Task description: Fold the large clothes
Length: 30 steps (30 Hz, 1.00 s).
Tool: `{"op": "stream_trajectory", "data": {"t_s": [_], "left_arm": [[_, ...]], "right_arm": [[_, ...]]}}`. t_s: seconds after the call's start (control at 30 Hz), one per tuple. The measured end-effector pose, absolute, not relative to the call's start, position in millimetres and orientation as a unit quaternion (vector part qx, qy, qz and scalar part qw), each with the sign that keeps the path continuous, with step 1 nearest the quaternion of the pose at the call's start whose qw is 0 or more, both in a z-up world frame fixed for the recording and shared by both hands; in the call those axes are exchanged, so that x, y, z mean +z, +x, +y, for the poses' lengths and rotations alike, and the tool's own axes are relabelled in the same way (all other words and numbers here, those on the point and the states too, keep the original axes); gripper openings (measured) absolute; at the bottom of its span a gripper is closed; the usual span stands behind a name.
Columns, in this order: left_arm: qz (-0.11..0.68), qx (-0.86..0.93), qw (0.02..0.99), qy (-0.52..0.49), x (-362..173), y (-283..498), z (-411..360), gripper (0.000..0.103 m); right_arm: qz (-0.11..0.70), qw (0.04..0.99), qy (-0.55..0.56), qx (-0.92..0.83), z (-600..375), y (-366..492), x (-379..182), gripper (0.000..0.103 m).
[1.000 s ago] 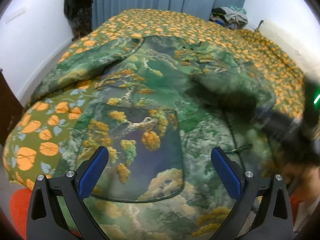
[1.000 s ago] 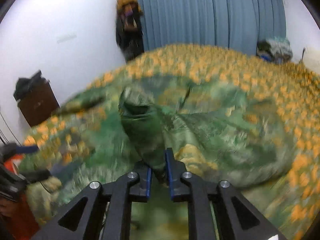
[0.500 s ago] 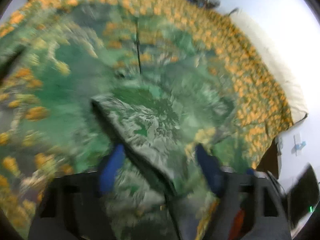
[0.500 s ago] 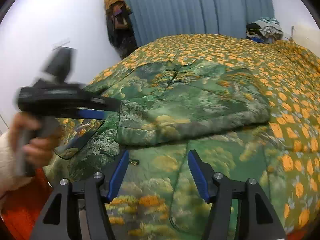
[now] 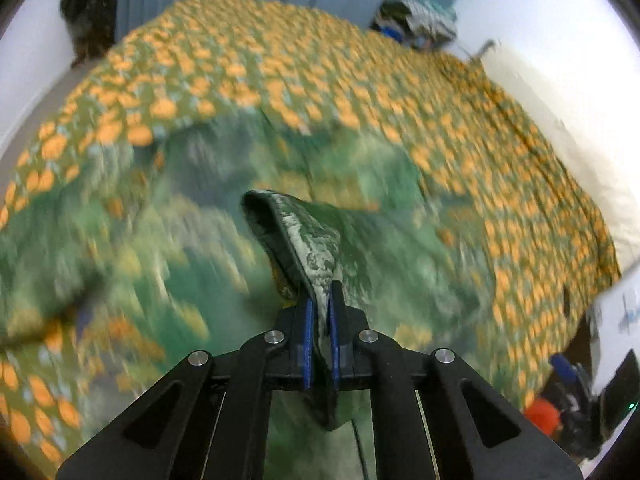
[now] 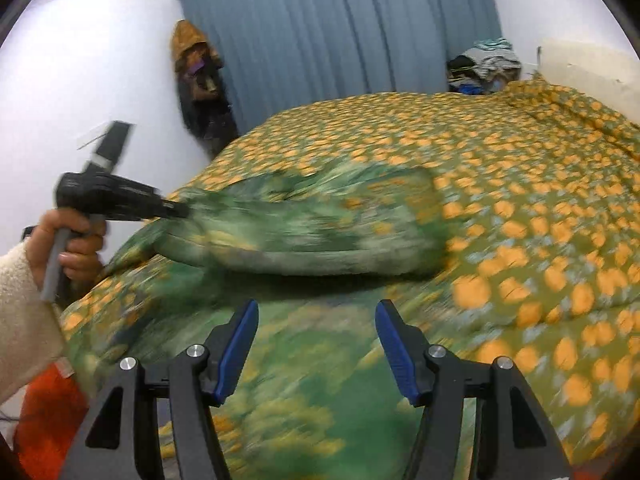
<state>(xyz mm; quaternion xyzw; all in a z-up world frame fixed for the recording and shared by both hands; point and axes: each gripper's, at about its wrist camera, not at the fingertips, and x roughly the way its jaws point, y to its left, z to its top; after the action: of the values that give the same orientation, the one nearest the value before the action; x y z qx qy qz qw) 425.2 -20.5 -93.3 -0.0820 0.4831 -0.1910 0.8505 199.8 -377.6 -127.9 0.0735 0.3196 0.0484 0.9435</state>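
1. Two handheld grippers work over a large green printed garment (image 6: 312,228) that lies on a bed with an orange-flowered bedspread (image 6: 540,208).
2. The left gripper (image 5: 320,320) has its blue pads pressed together on a fold of the garment's edge. The pinched cloth rises from the jaws in a curved flap and runs forward and to the left, away from the camera.
3. In the right wrist view, the left gripper (image 6: 176,211) enters from the left side, held in a hand (image 6: 76,240) wearing a cream fleecy sleeve. Its tip meets the left end of a thick folded band of the garment.
4. That band's long axis runs left to right across the bed, crosswise to the right gripper's fingers.
5. The right gripper (image 6: 316,340) has its blue pads spread wide and holds nothing. It hovers over the near part of the garment, with the folded band ahead of its fingertips and apart from them.
6. The relation that matters: the left gripper is at the band's left end and already grips it, while the band's right end lies ahead and to the right of the free right gripper. Judging by this, the right gripper is nearer to that free end.
7. Both views are smeared by motion, so fine creases cannot be told.
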Motion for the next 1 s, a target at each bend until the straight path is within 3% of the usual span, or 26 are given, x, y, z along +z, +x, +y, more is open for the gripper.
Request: {"op": "stream_trajectory", "data": {"t_s": [0.27, 0.57, 0.73, 0.9, 1.0], "left_arm": [[0.502, -0.134, 0.845, -0.13, -166.1, 483.5, 10.6, 0.005], [0.508, -0.125, 0.848, -0.082, -215.2, 470.2, 2.6, 0.008], [0.489, -0.131, 0.86, -0.064, -223.3, 464.3, 0.6, 0.01], [0.482, -0.139, 0.861, -0.091, -228.2, 464.9, 10.3, 0.011], [0.481, -0.14, 0.86, -0.095, -227.8, 465.0, 9.0, 0.011]], "right_arm": [[0.365, 0.928, 0.07, 0.031, -428.1, 337.0, -123.2, 0.04], [0.499, 0.863, 0.062, 0.047, -417.2, 433.3, -243.3, 0.037], [0.523, 0.849, 0.054, 0.051, -414.3, 441.8, -222.9, 0.037], [0.45, 0.888, 0.083, 0.046, -427.7, 471.8, -169.3, 0.038], [0.471, 0.875, 0.101, 0.039, -428.2, 504.4, -192.2, 0.038]]}}
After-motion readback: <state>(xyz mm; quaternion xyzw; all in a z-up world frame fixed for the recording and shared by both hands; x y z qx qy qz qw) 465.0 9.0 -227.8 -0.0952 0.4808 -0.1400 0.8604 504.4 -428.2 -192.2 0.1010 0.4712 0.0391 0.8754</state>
